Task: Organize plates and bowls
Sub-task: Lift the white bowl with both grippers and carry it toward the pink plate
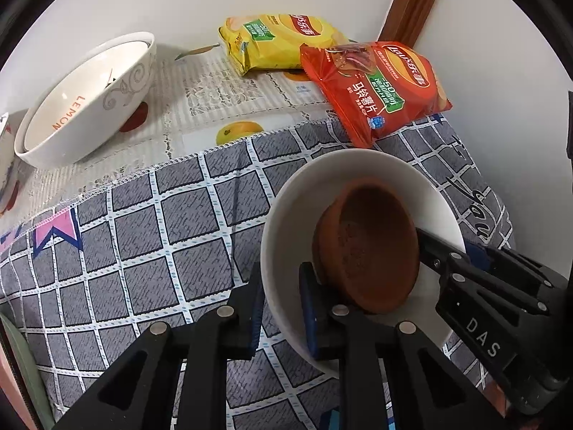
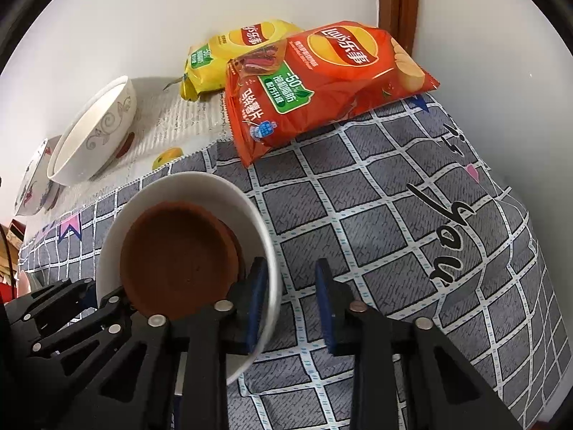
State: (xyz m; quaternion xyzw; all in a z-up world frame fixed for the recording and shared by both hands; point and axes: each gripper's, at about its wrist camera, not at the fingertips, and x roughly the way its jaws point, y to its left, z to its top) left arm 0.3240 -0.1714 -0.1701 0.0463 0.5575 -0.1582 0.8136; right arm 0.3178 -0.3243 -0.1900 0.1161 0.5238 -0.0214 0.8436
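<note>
I am taking hold of the white bowl (image 1: 286, 215) at the lower right of the left view, on the checked cloth (image 1: 143, 233), with a brown clay dish (image 1: 372, 251) tilted inside it. My left gripper (image 1: 283, 286) looks pinched on its near rim, while my right gripper (image 2: 290, 286) straddles the opposite rim with cloth showing beside the outer pad. Next I judge the right must bite, then a level lift toward the nested patterned bowls (image 1: 89, 107) at upper left. The fingers hide the bowl's near rim, so pad contact is uncertain.
</note>
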